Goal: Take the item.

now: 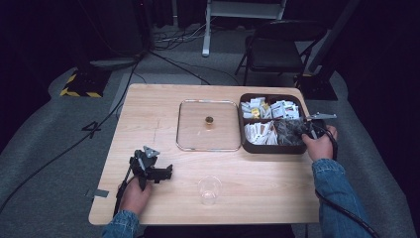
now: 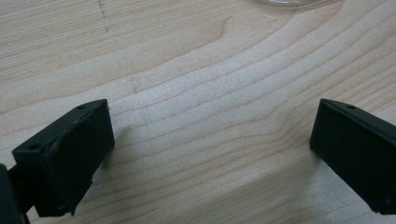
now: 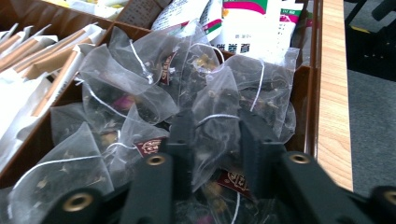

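Observation:
A dark brown compartment box [image 1: 271, 148] at the table's right holds paper sachets and, in its near right compartment, a heap of clear mesh tea bags [image 1: 287, 133]. My right gripper [image 1: 298, 130] reaches into that compartment. In the right gripper view its black jaws [image 3: 212, 135] stand close together, pinching one mesh tea bag [image 3: 215, 105] with a white string across it. My left gripper [image 1: 166, 173] lies low over the bare wood at the near left, held by a hand. Its jaws [image 2: 212, 135] stand wide open with nothing between them.
A square glass lid [image 1: 184, 144] with a small knob [image 1: 209, 120] lies flat at the table's middle, beside the box. A clear plastic cup [image 1: 208, 190] stands upright near the front edge. A folding chair [image 1: 275, 49] stands beyond the table.

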### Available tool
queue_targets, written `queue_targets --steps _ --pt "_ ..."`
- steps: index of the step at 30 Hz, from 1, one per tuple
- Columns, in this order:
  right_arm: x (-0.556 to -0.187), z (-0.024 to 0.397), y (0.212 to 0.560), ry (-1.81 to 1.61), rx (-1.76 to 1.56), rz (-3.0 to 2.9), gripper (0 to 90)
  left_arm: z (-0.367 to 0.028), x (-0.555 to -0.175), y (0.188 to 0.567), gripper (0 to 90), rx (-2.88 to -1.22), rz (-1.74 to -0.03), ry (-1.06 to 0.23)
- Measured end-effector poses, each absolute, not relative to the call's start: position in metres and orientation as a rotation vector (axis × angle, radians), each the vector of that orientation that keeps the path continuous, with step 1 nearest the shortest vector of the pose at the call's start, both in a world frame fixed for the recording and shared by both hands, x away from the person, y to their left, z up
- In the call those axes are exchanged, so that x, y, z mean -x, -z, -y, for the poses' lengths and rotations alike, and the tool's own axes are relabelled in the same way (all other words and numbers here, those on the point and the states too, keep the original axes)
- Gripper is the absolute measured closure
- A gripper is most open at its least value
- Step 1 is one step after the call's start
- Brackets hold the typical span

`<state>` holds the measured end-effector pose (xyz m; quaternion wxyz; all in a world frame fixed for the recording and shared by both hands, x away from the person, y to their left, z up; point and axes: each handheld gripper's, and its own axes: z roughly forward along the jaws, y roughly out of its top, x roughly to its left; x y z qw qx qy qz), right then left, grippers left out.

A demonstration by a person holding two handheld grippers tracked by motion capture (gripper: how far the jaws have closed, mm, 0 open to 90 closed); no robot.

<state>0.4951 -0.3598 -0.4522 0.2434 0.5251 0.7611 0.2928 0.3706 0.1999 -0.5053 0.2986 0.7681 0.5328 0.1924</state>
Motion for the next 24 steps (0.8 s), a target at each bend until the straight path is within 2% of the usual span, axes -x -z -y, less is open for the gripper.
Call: queue_targets --steps 8,24 --pt "-0.492 0.36 0.448 -0.845 -1.44 -2.063 78.1 -0.2 -0.371 0.505 0.1 -2.041 -1.415 -0.511" --pt "-0.479 0.362 0.432 -1.076 -1.431 -1.962 79.2 -0.2 -0.371 0.505 0.1 -2.041 -1.415 -0.511"
